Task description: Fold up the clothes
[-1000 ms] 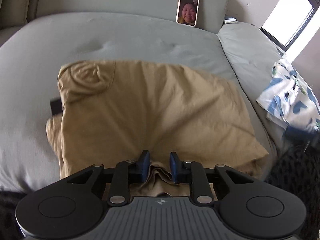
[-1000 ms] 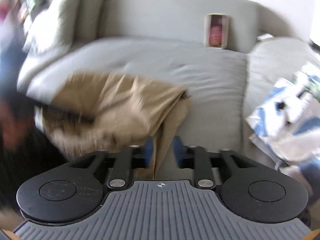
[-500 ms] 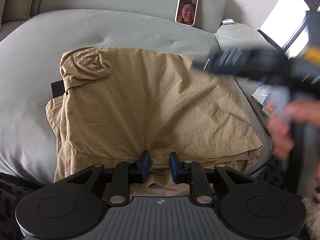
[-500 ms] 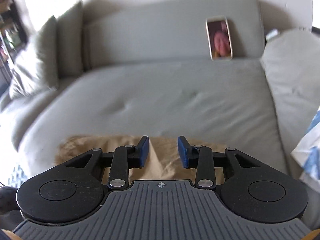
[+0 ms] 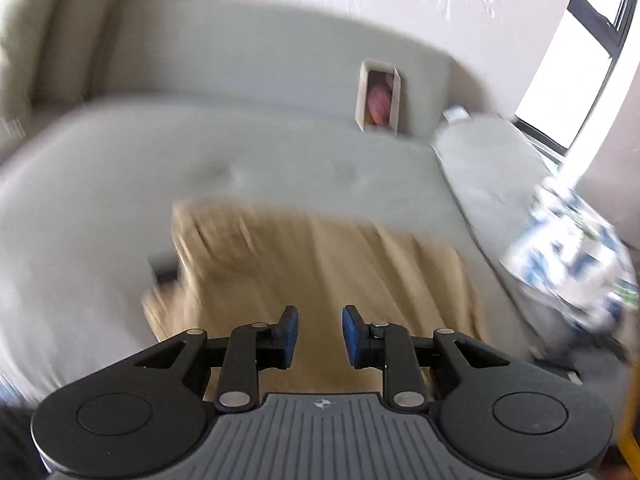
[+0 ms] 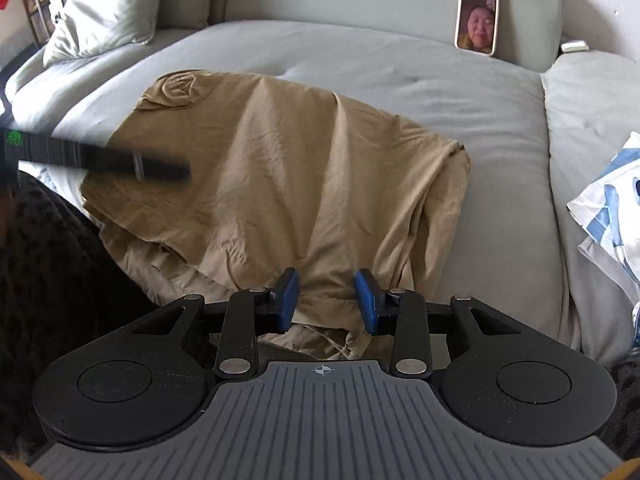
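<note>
The tan garment [image 6: 288, 184] lies folded over on the grey sofa seat [image 6: 460, 92], reaching the seat's front edge. My right gripper [image 6: 327, 302] hangs just above its near hem, pads spread with nothing pinched between them. My left gripper [image 5: 316, 334] is opening, its blue pads apart above the same cloth [image 5: 320, 272], which is blurred there, and nothing sits between them. A phone [image 6: 478, 19] leans against the backrest. A blue-and-white patterned cloth [image 6: 612, 200] lies on the cushion to the right.
</note>
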A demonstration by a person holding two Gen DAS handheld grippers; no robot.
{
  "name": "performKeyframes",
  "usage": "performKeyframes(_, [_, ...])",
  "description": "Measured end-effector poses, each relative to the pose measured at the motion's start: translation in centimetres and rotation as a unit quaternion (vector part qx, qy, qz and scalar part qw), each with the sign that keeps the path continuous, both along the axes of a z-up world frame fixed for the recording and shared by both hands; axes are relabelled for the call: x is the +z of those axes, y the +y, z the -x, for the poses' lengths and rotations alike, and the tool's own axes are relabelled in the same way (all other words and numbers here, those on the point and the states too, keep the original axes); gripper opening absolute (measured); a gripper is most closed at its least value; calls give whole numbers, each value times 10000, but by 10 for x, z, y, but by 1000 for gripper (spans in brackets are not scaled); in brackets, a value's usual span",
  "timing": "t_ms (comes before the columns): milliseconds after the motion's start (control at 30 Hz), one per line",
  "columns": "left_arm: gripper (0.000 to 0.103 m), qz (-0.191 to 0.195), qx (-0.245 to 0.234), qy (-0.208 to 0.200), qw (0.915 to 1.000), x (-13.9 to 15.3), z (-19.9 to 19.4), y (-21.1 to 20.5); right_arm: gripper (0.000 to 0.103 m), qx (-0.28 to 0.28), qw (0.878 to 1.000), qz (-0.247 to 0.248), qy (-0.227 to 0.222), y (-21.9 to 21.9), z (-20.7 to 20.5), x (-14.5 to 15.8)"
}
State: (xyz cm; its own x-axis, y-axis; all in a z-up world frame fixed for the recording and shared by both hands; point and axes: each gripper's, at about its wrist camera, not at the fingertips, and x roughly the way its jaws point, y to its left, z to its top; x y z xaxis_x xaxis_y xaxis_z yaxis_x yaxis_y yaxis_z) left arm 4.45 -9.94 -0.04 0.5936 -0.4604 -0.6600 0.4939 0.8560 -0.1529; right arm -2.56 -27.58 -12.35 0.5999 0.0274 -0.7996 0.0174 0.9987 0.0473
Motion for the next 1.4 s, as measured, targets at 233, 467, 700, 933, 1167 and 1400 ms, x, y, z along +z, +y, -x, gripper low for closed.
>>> performKeyframes(233, [21,-950,501,300,9938,-43,-39,-8,39,-56,9998,-190,-2,-6,2,2])
performKeyframes(467, [22,-933,334,245,9948,-45,-12,8,33,46,9994,-300,186,-15,8,16])
performKeyframes(700, [21,-1058,248,39,9941,-49,2,5,35,-560,9959,-611,-360,-46,17,59])
performKeyframes(933, [21,-919,300,45,9953,-50,8,12,22,157,9950,-808,-569,-3,-30,48])
performKeyframes(1167, [16,-901,365,-205,9951,-35,11,12,21,983,9947,-284,102,40,-21,4])
performKeyframes(1400, [20,-652,-2,-170,9977,-24,21,-12,21,907,9952,-373,50,35,0,-3])
